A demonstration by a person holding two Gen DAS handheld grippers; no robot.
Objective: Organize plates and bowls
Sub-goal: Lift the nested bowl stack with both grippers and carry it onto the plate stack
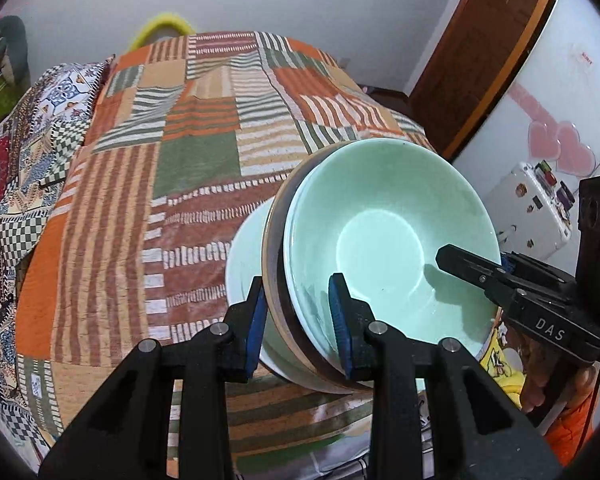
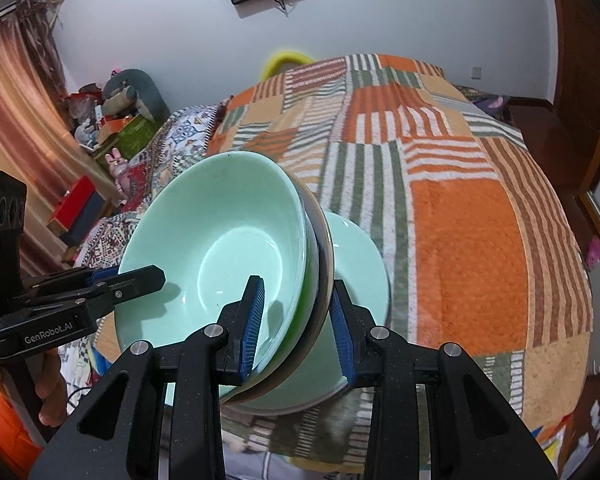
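left wrist view: two claws pinching one stack, two bowls, one plate.

Glossy glazed ceramic bowls, matt black plastic hand-held gripper, rough woven patchwork cloth

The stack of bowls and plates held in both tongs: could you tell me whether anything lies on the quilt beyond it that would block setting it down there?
Nothing visible does. The stack of bowls and plates is clamped at its rim by the left tongs and the right tongs, and the patchwork quilt beyond it shows no objects on its surface.
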